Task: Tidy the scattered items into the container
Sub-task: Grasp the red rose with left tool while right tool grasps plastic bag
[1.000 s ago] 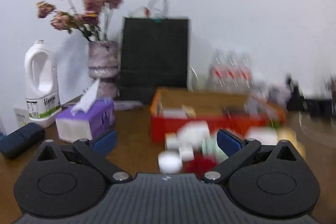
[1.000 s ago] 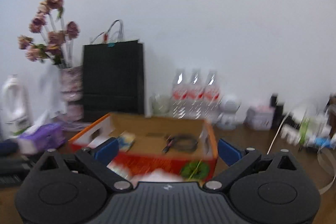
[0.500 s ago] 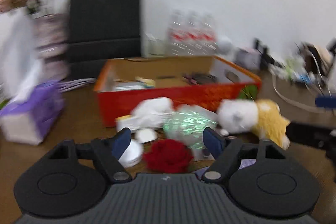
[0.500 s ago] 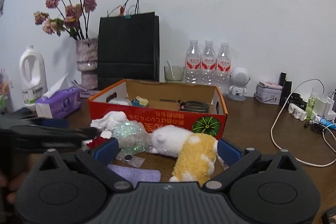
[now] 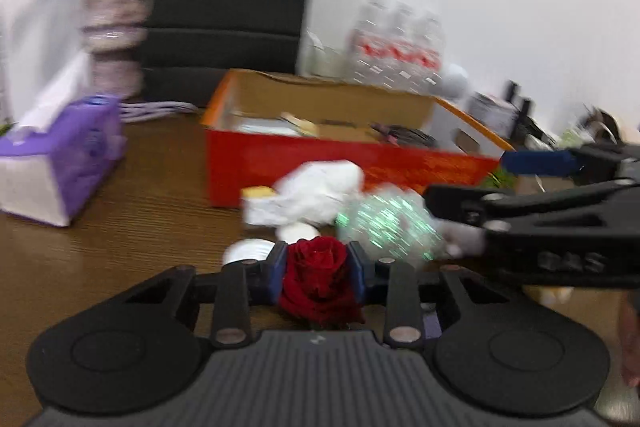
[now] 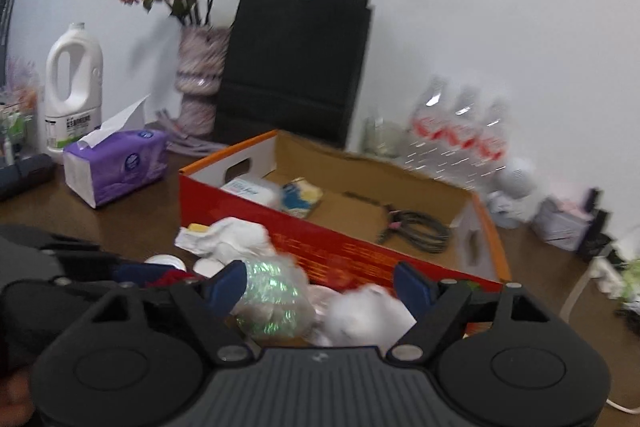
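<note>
A red rose (image 5: 318,267) lies on the brown table in front of the red cardboard box (image 5: 340,163). My left gripper (image 5: 317,267) is closing, and both blue pads touch the rose's sides. In the right wrist view the box (image 6: 320,243) holds a cable and small packets. My right gripper (image 6: 320,285) is closing too. An iridescent wrapped ball (image 6: 276,299) and a white plush toy (image 6: 360,311) lie between its fingers, but the pads do not press on them. The right gripper (image 5: 466,179) also reaches in from the right of the left wrist view, over the ball (image 5: 384,223).
Crumpled white cloth (image 6: 236,239) and white round lids (image 5: 244,251) lie before the box. A purple tissue box (image 6: 116,163) stands left, with a white jug (image 6: 72,87), a flower vase (image 6: 200,75), a black paper bag (image 6: 296,67) and water bottles (image 6: 460,131) behind.
My left gripper has moved in on the rose, and its jaws have narrowed from wide open to touching it. The right gripper has dropped onto the pile and tilted, with its jaws narrowing.
</note>
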A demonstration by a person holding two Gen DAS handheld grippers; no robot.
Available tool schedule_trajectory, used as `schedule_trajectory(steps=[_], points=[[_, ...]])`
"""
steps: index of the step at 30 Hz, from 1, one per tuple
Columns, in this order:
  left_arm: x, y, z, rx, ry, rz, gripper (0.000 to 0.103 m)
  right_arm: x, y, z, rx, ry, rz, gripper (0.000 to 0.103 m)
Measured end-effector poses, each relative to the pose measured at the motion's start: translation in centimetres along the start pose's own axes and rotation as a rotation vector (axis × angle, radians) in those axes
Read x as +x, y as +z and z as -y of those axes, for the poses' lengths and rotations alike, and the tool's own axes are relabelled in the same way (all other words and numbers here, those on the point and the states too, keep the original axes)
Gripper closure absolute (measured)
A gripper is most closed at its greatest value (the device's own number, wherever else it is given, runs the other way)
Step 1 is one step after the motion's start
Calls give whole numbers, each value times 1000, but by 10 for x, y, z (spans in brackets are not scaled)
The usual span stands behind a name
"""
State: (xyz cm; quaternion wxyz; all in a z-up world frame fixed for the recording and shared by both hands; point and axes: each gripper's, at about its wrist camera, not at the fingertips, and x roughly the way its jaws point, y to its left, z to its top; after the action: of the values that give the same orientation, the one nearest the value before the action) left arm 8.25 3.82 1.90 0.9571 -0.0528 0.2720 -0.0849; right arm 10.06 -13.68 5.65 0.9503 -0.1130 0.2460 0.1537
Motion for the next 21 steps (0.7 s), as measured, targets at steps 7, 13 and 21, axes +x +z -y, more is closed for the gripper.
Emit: schedule_trajectory(steps=[7, 13, 21], points=[[-11, 10, -34, -169, 98, 51, 70, 43, 7, -15, -29, 56, -128, 25], [-13, 11, -30, -111, 124, 97, 70, 62, -10, -22, -10, 98, -212, 60], [-11, 6, -18, -40, 5, 122, 70, -23, 4, 5, 90, 32, -6, 59]])
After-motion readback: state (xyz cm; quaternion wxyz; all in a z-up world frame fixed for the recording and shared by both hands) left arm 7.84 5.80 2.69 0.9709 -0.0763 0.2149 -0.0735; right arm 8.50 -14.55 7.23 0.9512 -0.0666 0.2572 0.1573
